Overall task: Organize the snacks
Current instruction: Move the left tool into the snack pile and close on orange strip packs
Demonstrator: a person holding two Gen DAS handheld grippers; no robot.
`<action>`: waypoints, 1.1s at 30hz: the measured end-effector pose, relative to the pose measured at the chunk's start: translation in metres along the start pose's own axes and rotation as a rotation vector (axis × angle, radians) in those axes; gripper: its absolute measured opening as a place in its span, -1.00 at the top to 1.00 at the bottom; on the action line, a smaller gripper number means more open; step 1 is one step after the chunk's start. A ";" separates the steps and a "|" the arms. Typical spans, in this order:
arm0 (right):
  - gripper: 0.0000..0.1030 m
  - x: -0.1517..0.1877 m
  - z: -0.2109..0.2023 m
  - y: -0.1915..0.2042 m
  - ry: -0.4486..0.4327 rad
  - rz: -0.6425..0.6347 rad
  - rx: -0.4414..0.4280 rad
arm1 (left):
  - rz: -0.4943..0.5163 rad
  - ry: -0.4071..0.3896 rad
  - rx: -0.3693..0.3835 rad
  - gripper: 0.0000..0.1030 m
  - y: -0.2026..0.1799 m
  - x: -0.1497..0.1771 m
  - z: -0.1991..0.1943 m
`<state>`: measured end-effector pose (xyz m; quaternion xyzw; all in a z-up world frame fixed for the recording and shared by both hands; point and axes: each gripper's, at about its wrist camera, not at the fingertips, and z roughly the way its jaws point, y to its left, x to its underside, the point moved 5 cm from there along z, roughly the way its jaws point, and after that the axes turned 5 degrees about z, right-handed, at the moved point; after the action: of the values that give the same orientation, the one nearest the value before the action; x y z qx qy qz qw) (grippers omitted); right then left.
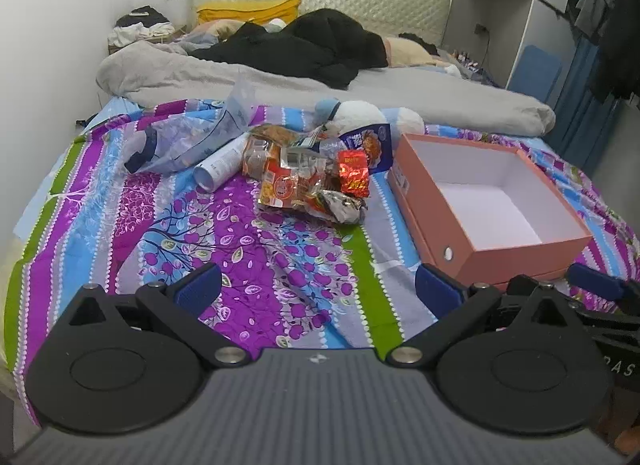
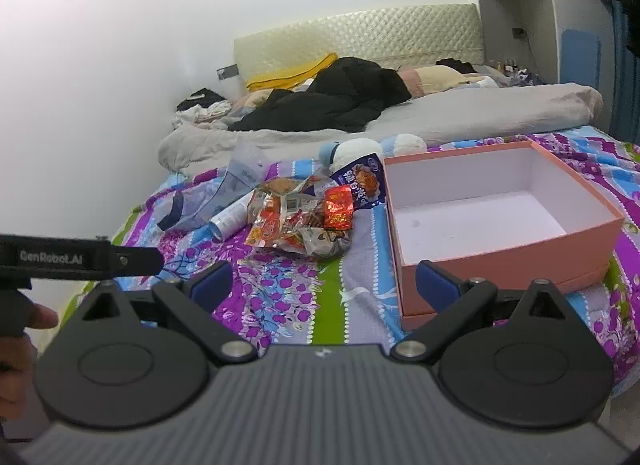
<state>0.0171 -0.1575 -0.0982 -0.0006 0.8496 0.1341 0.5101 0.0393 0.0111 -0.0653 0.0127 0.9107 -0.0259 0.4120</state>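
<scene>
A pile of snack packets [image 1: 304, 175] lies on the patterned bedspread, with a red foil packet [image 1: 353, 174] and a blue bag [image 1: 370, 145] at its right; the pile also shows in the right wrist view [image 2: 300, 221]. An open, empty pink box [image 1: 486, 201] stands to the right of the pile, also seen in the right wrist view [image 2: 496, 221]. My left gripper [image 1: 318, 293] is open and empty, low over the bedspread in front of the pile. My right gripper [image 2: 322, 285] is open and empty, near the box's front corner.
A white tube [image 1: 220, 163] and a clear plastic bag [image 1: 188, 137] lie left of the pile. A white plush toy [image 1: 368, 115] sits behind it. A grey duvet [image 1: 280, 81], black clothes [image 1: 312, 45] and pillows fill the far bed. A wardrobe stands at the right.
</scene>
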 end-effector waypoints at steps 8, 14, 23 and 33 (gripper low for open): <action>-0.93 0.000 0.028 0.008 0.056 -0.036 -0.047 | -0.047 0.017 0.008 -1.00 0.011 -0.012 0.036; -0.92 -0.006 0.062 0.022 0.103 -0.080 -0.089 | -0.131 0.036 0.024 -0.94 0.029 -0.018 0.077; -0.71 -0.015 0.132 0.026 0.177 -0.106 -0.086 | -0.225 0.097 0.053 -0.79 0.064 -0.022 0.149; -0.40 -0.011 0.223 0.011 0.266 -0.135 -0.030 | -0.275 0.131 0.139 -0.44 0.076 -0.037 0.245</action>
<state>0.2140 -0.0979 -0.1856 -0.0830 0.9057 0.1109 0.4007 0.2503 0.0731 -0.2018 -0.0820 0.9249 -0.1438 0.3423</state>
